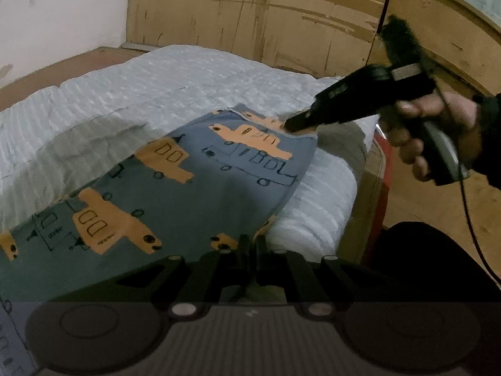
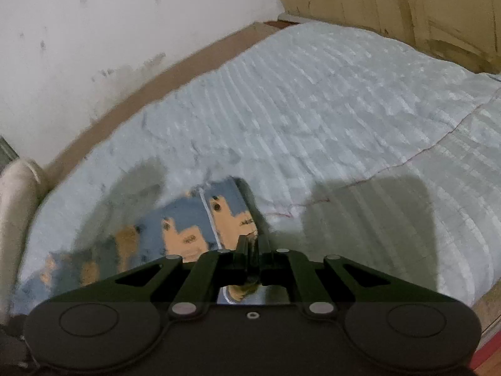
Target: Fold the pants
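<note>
The pants (image 1: 175,185) are blue-grey with orange bus prints and are held up over the pale quilted bed (image 1: 156,78). My left gripper (image 1: 252,241) is shut on the near edge of the pants. My right gripper (image 1: 292,123) shows in the left wrist view, shut on the far corner of the pants. In the right wrist view my right gripper (image 2: 252,239) is shut on the pants (image 2: 200,219), which hang below it over the bed (image 2: 313,109).
A scratched wooden headboard (image 1: 266,15) stands behind the bed. A white wall (image 2: 109,31) runs along the bed's far side. The bed's near edge (image 1: 369,181) drops to a wooden floor, with a dark object (image 1: 422,250) beside it.
</note>
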### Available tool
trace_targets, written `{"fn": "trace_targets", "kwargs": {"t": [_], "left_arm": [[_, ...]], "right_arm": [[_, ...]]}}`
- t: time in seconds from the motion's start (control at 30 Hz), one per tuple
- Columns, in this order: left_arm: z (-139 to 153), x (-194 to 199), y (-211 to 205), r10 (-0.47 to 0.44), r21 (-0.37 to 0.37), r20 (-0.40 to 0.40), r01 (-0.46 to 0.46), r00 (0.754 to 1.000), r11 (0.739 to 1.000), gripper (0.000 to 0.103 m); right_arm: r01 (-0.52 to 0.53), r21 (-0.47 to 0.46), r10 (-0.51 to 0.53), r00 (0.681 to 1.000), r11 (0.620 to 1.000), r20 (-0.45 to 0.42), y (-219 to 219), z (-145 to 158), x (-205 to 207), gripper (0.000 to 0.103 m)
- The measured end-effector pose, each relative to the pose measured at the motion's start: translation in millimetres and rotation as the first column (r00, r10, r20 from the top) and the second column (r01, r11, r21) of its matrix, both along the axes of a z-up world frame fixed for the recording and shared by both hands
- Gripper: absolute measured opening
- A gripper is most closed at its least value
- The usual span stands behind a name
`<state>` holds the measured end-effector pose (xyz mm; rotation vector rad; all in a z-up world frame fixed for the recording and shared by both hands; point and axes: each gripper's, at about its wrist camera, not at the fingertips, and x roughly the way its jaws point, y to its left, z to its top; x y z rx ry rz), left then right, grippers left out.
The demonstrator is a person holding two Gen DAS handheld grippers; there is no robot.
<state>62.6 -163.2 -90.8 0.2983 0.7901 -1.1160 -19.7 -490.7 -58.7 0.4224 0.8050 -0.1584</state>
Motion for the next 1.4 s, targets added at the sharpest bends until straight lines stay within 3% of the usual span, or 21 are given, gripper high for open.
{"fn": "trace_targets", "kwargs": {"t": [0.2, 0.27, 0.4, 0.47, 0.53, 0.63, 0.77, 0.87, 0.93, 1.1, 1.13, 1.27, 1.4], "left_arm": [[3.1, -4.7, 2.7, -0.009, -0.008, 0.002, 0.009, 1.000, 1.000, 0.004], [7.5, -8.1, 9.7, -0.007, -0.009, 0.020, 0.007, 1.000, 1.000, 0.005], [17.3, -12.3, 40.3, 0.017, 0.025, 0.099, -0.020, 0.995, 0.999, 0.007], [22.2, -10.0, 62.4, 0.052, 0.039, 0.137, -0.057, 0.989, 0.998, 0.013], [26.0, -4.5, 88.7, 0.109, 0.049, 0.163, -0.118, 0.981, 0.992, 0.027], [25.9, 8.1, 127.3, 0.218, 0.075, 0.185, -0.235, 0.958, 0.969, 0.036], [21.2, 23.1, 170.6, 0.350, 0.106, 0.167, -0.370, 0.922, 0.923, 0.036], [16.6, 30.5, 189.0, 0.423, 0.119, 0.148, -0.441, 0.894, 0.890, 0.042], [14.9, 33.2, 197.1, 0.463, 0.115, 0.137, -0.478, 0.876, 0.871, 0.066], [14.5, 39.0, 207.0, 0.512, 0.073, 0.088, -0.518, 0.855, 0.852, 0.078], [13.1, 40.7, 209.7, 0.519, 0.067, 0.079, -0.524, 0.851, 0.849, 0.083], [9.2, 41.9, 214.7, 0.531, 0.044, 0.042, -0.532, 0.846, 0.845, 0.085], [3.9, 38.8, 218.2, 0.536, 0.046, 0.023, -0.536, 0.844, 0.843, 0.086]], "right_arm": [[-0.004, -0.018, 0.004, 1.000, 1.000, -0.014, -1.0, -3.4, 1.3, 0.008], [0.000, -0.061, -0.002, 1.000, 0.998, -0.027, 0.9, 2.5, -0.5, 0.024], [-0.043, -0.206, 0.043, 0.999, 0.978, -0.005, 12.2, 27.3, 1.6, 0.029], [-0.109, -0.249, 0.117, 0.993, 0.962, 0.018, 27.5, 41.8, 11.3, 0.042], [-0.219, -0.241, 0.239, 0.969, 0.945, 0.056, 52.1, 55.0, 26.8, 0.054], [-0.419, -0.211, 0.447, 0.888, 0.883, 0.106, 105.9, 64.7, 58.6, 0.070], [-0.659, -0.218, 0.689, 0.717, 0.720, 0.108, 191.8, 54.3, 107.5, 0.073], [-0.758, -0.187, 0.778, 0.624, 0.624, 0.067, 248.8, 37.9, 145.6, 0.073], [-0.806, -0.173, 0.822, 0.568, 0.565, 0.040, 278.9, 27.8, 165.6, 0.072], [-0.896, -0.176, 0.905, 0.422, 0.407, -0.053, 333.1, 5.2, 194.4, 0.063], [-0.908, -0.179, 0.915, 0.397, 0.380, -0.072, 340.6, 2.1, 198.0, 0.063], [-0.942, -0.174, 0.942, 0.311, 0.288, -0.126, 355.8, -7.7, 204.3, 0.060], [-0.957, -0.153, 0.949, 0.271, 0.247, -0.162, 362.9, -18.4, 212.8, 0.060]]}}
